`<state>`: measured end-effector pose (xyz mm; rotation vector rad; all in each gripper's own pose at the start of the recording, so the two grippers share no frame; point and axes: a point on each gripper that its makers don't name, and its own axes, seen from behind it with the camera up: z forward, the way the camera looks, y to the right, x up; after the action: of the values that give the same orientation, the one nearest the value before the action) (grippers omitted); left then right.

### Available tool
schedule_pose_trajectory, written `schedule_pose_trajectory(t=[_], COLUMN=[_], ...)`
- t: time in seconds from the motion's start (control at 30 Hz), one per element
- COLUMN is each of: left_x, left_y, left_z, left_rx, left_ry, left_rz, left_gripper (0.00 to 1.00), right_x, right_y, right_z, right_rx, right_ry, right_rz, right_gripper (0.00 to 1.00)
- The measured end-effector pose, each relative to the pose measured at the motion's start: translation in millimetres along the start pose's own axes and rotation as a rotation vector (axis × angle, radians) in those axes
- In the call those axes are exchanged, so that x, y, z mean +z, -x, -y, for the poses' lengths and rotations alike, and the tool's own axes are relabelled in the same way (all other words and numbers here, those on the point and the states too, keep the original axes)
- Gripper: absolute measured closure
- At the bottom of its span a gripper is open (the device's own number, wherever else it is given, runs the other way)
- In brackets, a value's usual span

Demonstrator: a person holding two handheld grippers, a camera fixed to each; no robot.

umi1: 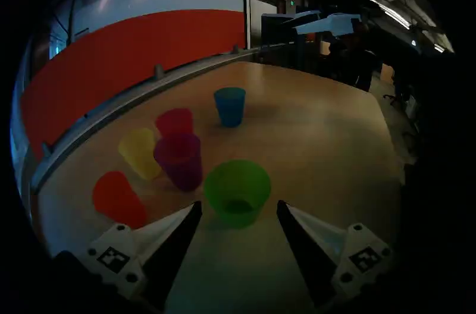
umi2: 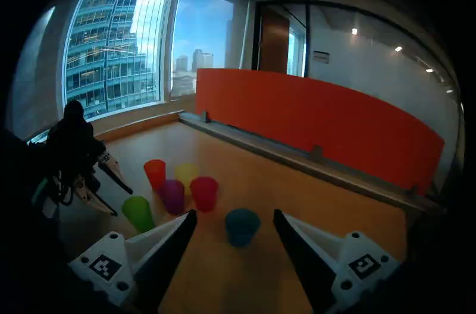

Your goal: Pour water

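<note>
Several coloured plastic cups stand upright on a wooden table (umi1: 321, 135). My left gripper (umi1: 238, 204) is open, and the green cup (umi1: 237, 192) stands just beyond its fingertips, not gripped. Behind the green cup are a purple cup (umi1: 179, 160), a yellow cup (umi1: 138, 152), an orange-red cup (umi1: 118, 198), a pink-red cup (umi1: 174, 122) and, farther off, a blue cup (umi1: 229, 106). My right gripper (umi2: 234, 213) is also open, with the blue cup (umi2: 241, 226) just ahead between its fingertips. Whether any cup holds water I cannot tell.
An orange partition (umi2: 321, 118) on a grey rail runs along one table edge. Large windows (umi2: 119, 46) lie behind. A person stands at the far table end holding the right gripper (umi1: 333, 22); the left gripper (umi2: 98, 186) appears beside the green cup (umi2: 138, 213).
</note>
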<state>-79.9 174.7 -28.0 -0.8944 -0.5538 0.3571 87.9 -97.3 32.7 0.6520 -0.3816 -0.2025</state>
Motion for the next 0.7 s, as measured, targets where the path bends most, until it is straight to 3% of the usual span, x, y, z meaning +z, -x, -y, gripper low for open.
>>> schedule_pose_trajectory(t=[0.7], left_x=[36.2], left_y=[4], left_z=[4.2], left_rx=[-0.008], left_ry=[0.035], left_rz=[0.047], left_gripper=[0.06], right_x=[16.9], right_y=[12], right_z=[-11], right_rx=[0.013], right_ry=[-0.001], right_rz=[0.027], right_gripper=[0.00])
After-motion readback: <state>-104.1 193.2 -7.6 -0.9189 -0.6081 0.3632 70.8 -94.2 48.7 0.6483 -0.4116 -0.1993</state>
